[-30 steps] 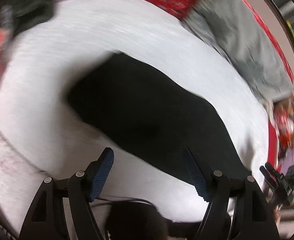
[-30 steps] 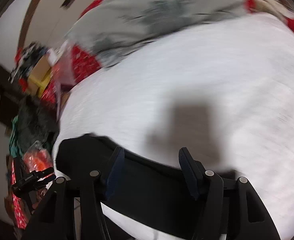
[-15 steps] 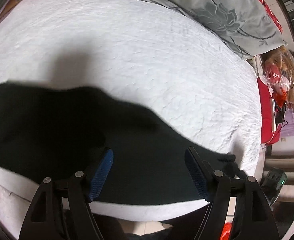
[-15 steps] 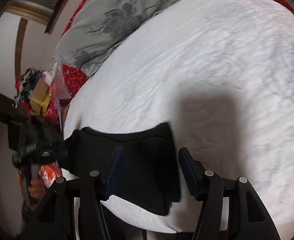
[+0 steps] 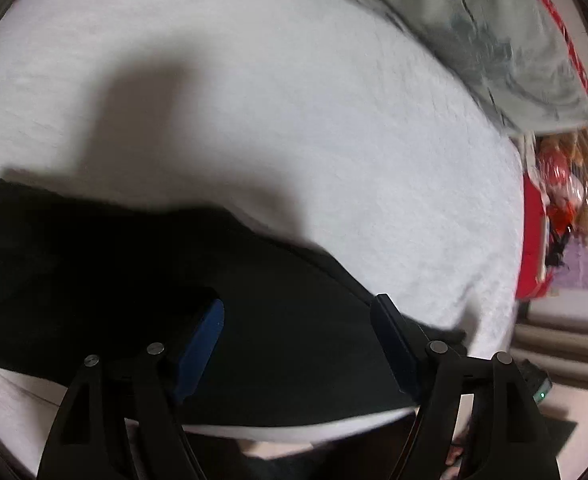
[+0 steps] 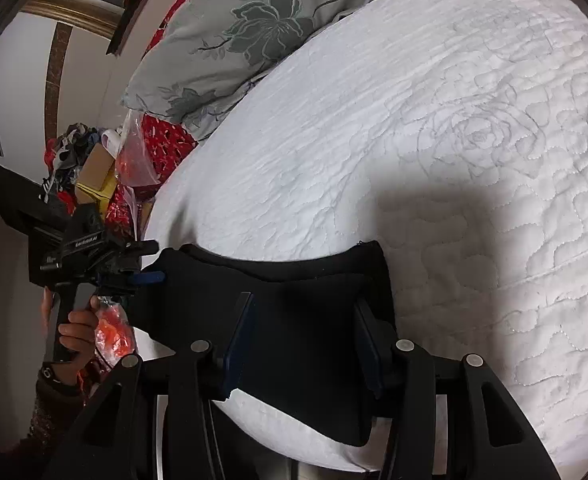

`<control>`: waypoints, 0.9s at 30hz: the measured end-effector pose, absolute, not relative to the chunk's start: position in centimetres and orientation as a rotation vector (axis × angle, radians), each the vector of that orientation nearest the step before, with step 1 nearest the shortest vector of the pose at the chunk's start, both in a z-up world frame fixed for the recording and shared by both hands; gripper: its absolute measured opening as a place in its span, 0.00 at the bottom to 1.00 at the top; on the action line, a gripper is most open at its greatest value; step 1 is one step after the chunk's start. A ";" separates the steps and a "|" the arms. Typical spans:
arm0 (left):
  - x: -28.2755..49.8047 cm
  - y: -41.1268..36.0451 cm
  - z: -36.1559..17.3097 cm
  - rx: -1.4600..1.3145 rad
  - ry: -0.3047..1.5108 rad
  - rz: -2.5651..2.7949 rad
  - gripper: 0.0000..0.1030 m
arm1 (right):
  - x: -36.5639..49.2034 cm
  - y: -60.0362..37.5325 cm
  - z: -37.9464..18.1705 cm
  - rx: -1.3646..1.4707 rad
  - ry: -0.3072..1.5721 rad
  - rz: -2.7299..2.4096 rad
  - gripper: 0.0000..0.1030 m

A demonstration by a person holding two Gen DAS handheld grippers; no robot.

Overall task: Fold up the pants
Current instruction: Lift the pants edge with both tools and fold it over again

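The pants (image 6: 294, 320) are lying near the front edge of the bed (image 6: 413, 160), black against the white quilt, filling the lower middle of the right wrist view and the lower left of the left wrist view. They are already lying doubled into a short wide block, with a folded edge showing along the top.

The right gripper (image 6: 301, 340) is sitting over the right end of that block. Its fingers (image 6: 240, 332) have just been closing and are now standing at a middling gap, with the thick fold between them; the cloth looks close against the pads, but whether they are pressing yet cannot be told. A second ago this view was showing mostly bare quilt with only a thin strip of black; now the end of the pants is filling the gap between the fingers.

The left gripper (image 5: 297, 340) is swinging in over the other end, its view blurred. Its fingers (image 5: 202, 340) are standing wide and have just been opening a little more, with cloth below them but nothing gripped. In the right wrist view it is showing at the middle left, held by the person's hand (image 6: 74, 328), tips just at the left end of the pants.

Both ends are being lined up, so the next fold is probably about to start. A gray pillow (image 6: 246, 32) is lying at the far side.
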State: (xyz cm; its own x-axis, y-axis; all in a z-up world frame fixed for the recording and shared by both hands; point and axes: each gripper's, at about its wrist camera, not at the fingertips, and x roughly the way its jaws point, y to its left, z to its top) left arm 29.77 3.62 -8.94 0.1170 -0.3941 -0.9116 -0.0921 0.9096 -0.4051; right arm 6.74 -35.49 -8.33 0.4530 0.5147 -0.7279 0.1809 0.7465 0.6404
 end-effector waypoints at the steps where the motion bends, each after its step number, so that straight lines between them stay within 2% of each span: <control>1: 29.8 4.5 -8.5 -0.422 1.435 -0.226 0.74 | 6.8 -35.5 -8.5 0.741 1.107 0.235 0.47; 5: 31.3 7.1 -8.7 -0.537 1.458 -0.263 0.76 | 7.1 -35.6 -9.2 0.788 1.095 0.234 0.47; 12: 33.2 3.8 -11.1 -0.309 1.608 -0.265 0.77 | 7.2 -34.8 -9.7 0.792 1.107 0.216 0.47; 17: 34.6 3.8 -11.3 -0.318 1.649 -0.198 0.77 | 7.7 -34.6 -9.5 0.775 1.124 0.189 0.46; 19: 34.6 3.6 -11.2 -0.308 1.662 -0.166 0.76 | 7.9 -34.3 -9.5 0.741 1.134 0.172 0.41; 23: 34.4 1.9 -10.9 -0.229 1.651 -0.106 0.69 | 8.1 -34.0 -9.6 0.648 1.149 0.104 0.07; 25: 34.3 1.6 -10.7 -0.227 1.640 -0.102 0.69 | 8.1 -34.3 -9.9 0.658 1.155 0.100 0.05; 27: 34.3 1.8 -10.0 -0.248 1.623 -0.117 0.69 | 7.9 -34.6 -9.8 0.683 1.153 0.114 0.07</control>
